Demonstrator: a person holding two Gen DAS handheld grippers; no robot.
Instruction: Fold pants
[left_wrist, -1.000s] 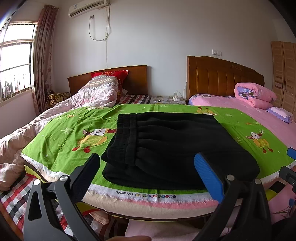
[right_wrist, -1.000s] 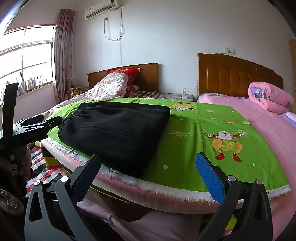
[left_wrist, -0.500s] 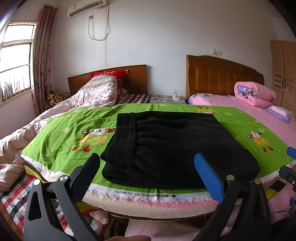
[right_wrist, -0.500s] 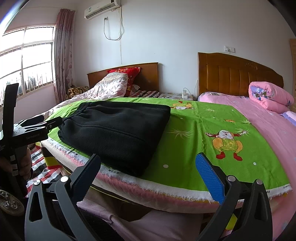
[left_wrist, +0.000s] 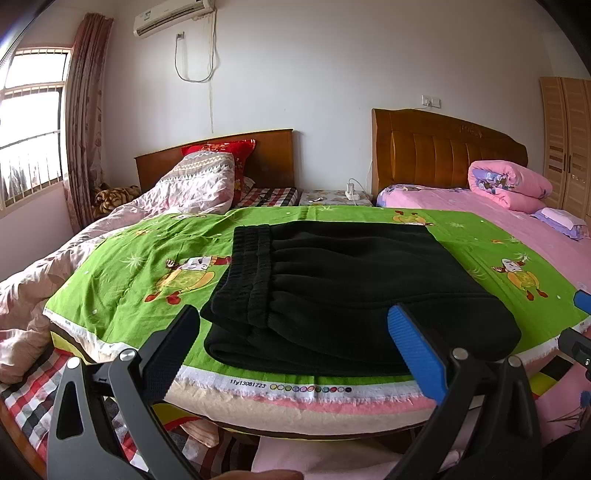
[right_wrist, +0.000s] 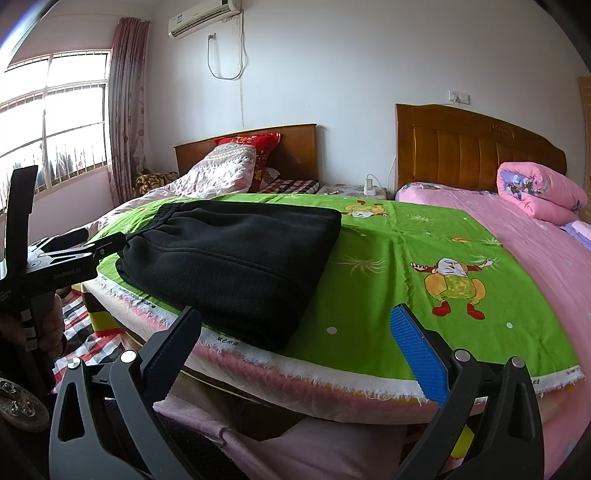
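Observation:
Black pants (left_wrist: 354, 295) lie folded into a thick rectangle on the green cartoon-print sheet (left_wrist: 147, 266), with the ribbed waistband at the left. In the right wrist view the same pants (right_wrist: 236, 258) rest at the left of the sheet (right_wrist: 424, 240). My left gripper (left_wrist: 295, 343) is open, held just short of the bed's near edge, in front of the pants and not touching them. Off to the right of the pants, my right gripper (right_wrist: 295, 343) hangs open and holds nothing. The left gripper (right_wrist: 66, 258) also shows at the left edge of the right wrist view, in a hand.
A crumpled pink quilt (left_wrist: 177, 192) and a red pillow (left_wrist: 221, 151) lie at the back left. A rolled pink blanket (left_wrist: 509, 184) sits on the pink bed at the right. Two wooden headboards (left_wrist: 443, 147) stand against the wall. A wardrobe (left_wrist: 569, 144) is far right.
Both grippers have stayed open and almost still; the view has shifted only slightly. The pants have not moved.

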